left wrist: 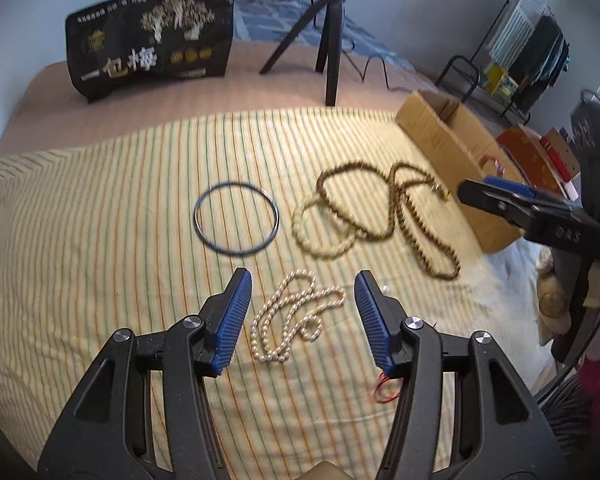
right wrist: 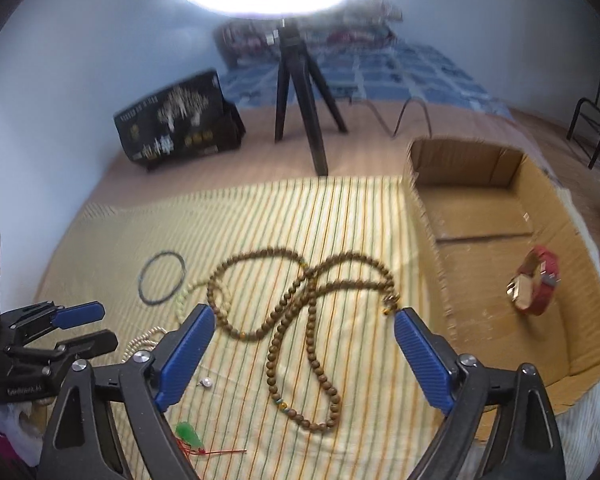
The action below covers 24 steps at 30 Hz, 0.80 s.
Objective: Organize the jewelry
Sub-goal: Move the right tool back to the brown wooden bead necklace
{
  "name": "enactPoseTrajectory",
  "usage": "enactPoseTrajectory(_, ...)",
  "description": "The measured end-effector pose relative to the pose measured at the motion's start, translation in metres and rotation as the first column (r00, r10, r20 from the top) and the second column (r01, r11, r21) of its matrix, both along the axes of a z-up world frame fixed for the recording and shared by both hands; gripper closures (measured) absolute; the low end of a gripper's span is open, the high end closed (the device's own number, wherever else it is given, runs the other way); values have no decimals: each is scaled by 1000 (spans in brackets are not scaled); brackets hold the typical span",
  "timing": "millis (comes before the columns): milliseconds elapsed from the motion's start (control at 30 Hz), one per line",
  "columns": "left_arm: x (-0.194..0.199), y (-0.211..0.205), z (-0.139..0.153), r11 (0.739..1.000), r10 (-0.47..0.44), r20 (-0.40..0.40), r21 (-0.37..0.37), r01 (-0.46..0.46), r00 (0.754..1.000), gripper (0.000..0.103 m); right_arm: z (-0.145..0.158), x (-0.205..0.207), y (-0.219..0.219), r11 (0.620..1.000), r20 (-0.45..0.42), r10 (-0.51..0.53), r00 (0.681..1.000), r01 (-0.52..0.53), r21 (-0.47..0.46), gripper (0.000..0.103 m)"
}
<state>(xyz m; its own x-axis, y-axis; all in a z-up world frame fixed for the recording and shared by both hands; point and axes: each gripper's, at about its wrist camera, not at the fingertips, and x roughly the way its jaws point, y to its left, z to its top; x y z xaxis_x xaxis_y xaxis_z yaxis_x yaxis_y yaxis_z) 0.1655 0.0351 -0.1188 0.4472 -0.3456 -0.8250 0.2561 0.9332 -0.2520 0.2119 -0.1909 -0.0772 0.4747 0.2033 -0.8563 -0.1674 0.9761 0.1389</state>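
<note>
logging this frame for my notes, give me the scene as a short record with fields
surface: striped cloth
left gripper: jaws open, over the pearl necklace, holding nothing
right gripper: jaws open, over the brown bead necklace, holding nothing
also on cloth: dark ring bangle, pale bead bracelet, green pendant on red cord
cardboard box: holds a red watch

Striped cloth [left wrist: 100, 240] on bed: necklaces, dark bangle [left wrist: 236, 219], cardboard box [right wrist: 480, 248], tripod [left wrist: 324, 40].

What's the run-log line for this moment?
left gripper: open over pearl necklace | right gripper: open above brown bead necklace | cardboard box: holds red bracelet
</note>
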Motion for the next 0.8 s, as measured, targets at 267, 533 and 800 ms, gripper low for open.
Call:
enactPoseTrajectory(267,9,3,-26,1000,-9,-79,-17,8,997,48,-27,19,-1,997,-112,-56,992,61,48,22)
enactPoseTrajectory(533,15,0,-37,999,-27,-122,-35,23,992,48,-49,32,3,990,-191,-88,978,106,91,33)
enactPoseTrajectory(800,21,1,-41,999,-18,-143,-52,11,990,48,-59,40,1,980,-218,-129,967,158,120,34)
